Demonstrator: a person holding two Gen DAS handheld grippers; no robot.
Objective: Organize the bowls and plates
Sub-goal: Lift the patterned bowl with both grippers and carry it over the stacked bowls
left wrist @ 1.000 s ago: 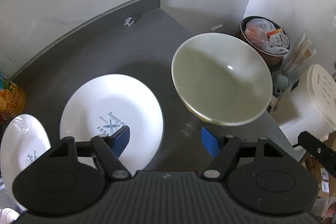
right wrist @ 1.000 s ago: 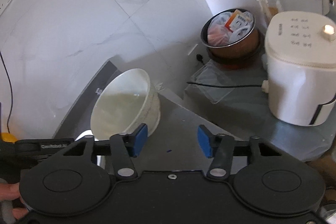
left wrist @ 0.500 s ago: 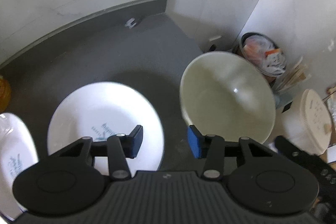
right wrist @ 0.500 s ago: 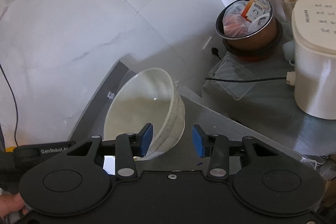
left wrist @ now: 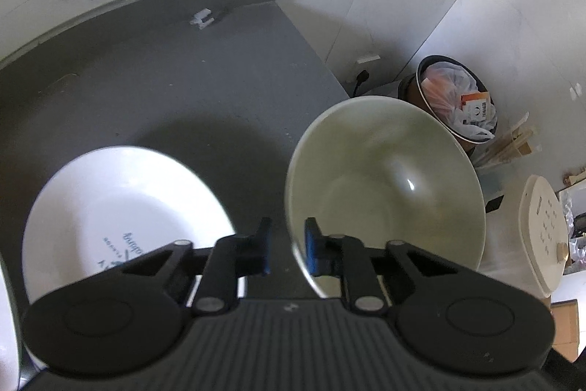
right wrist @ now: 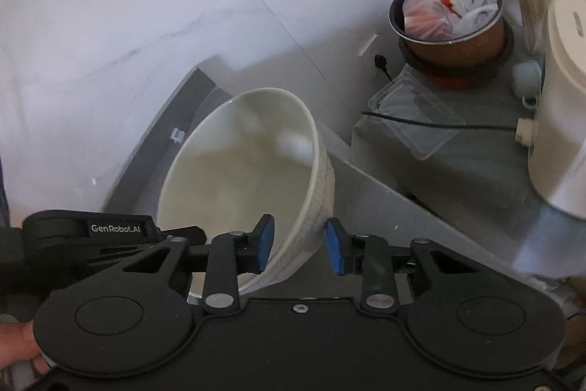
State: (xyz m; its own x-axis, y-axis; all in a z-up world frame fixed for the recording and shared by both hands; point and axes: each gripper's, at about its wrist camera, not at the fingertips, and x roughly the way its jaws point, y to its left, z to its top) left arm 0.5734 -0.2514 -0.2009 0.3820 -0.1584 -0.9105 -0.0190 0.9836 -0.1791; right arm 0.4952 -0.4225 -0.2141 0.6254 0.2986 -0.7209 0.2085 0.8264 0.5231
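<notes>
Two claws straddle the bowl's (left wrist: 384,193) rim: left claw (left wrist: 286,249) on its left side, right claw (right wrist: 299,245) on its right wall, both parted, not yet clamped; bowl beside the plate (left wrist: 121,218) on the worktop (left wrist: 190,87).

A dark grey countertop (left wrist: 205,87) carries a white plate (left wrist: 110,207) and cream bowl (left wrist: 384,185).

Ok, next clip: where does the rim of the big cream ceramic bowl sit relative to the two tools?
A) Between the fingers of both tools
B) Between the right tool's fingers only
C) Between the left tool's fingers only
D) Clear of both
A: the cream ceramic bowl has its rim between the fingers of the left tool and of the right tool.
</notes>
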